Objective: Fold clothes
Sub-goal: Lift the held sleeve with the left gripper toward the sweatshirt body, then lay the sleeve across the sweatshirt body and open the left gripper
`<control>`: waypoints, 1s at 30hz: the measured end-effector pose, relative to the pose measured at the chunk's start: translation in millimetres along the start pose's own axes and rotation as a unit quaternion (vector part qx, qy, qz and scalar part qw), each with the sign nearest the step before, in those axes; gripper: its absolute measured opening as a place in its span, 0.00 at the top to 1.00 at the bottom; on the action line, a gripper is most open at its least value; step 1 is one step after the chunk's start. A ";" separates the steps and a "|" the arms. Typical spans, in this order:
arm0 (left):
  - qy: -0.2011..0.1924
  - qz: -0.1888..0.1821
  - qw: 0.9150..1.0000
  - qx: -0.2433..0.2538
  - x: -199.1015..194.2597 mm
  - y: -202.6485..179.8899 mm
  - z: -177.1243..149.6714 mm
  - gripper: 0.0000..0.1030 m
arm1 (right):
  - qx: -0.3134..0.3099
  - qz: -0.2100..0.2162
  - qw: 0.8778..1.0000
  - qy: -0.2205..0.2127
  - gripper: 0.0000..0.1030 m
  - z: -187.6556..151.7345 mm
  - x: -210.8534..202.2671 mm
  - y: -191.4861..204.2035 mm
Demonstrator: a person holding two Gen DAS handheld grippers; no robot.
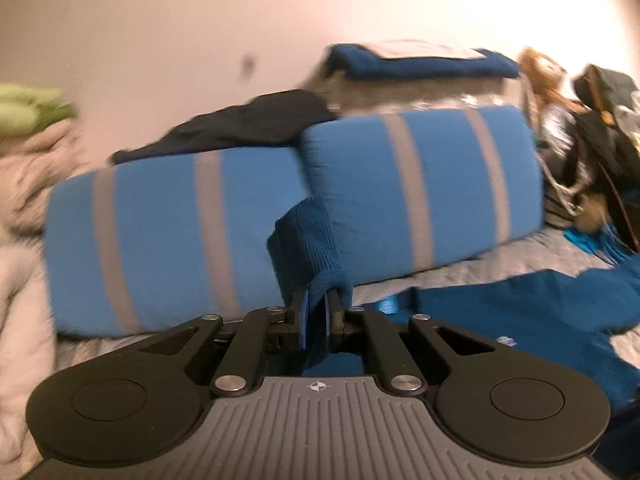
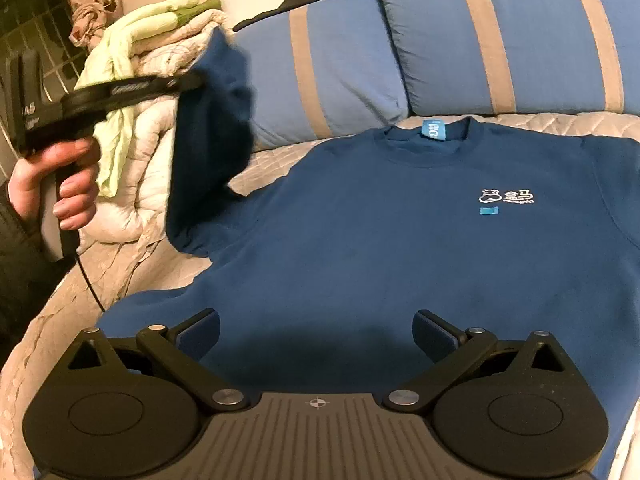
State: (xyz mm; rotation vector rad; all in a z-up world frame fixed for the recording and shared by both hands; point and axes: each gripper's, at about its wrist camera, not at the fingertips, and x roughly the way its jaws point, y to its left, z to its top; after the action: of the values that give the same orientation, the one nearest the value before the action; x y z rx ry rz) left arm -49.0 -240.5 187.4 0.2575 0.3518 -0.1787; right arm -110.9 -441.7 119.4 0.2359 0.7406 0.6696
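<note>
sweatshirt (image 2: 400, 248): soft matt knit cloth, deep blue, with a smooth printed white logo on the chest.
cuff (image 1: 308, 240): ribbed knit, coarser than the body cloth, pinched in my left tongs (image 1: 316, 304).
left tongs: matt black plastic arms, shiny round metal rivets, grey ribbed plastic body.
right tongs (image 2: 318, 330): same matt black plastic, blue pads that look slightly rubbery.
pillows (image 2: 500, 32): smooth woven cloth, light blue with dull grey stripes, upper right of the right wrist view.
bedspread (image 2: 132, 256): quilted pale cloth, stitched and puckered.
neck label (image 2: 433, 129): smooth bright blue woven tag.
</note>
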 end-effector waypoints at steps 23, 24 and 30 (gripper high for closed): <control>0.077 0.020 0.995 0.054 -45.9 -43.2 -53.8 0.36 | -0.013 -0.060 0.998 0.001 0.01 -6.0 0.0 7.6; 0.085 0.038 0.993 0.072 -49.9 -43.6 -62.3 0.36 | -0.009 -0.058 0.998 0.000 0.01 -5.4 0.2 6.3; 0.093 0.039 0.994 0.049 -72.9 -25.1 -102.6 0.36 | 0.028 -0.058 0.998 -0.002 0.01 -2.2 0.7 -3.9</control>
State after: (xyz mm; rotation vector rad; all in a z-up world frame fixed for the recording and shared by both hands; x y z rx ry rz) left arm -154.2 -226.5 115.3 0.3860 0.5166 -0.0946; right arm -110.2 -444.3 115.8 0.2443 0.7642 0.5388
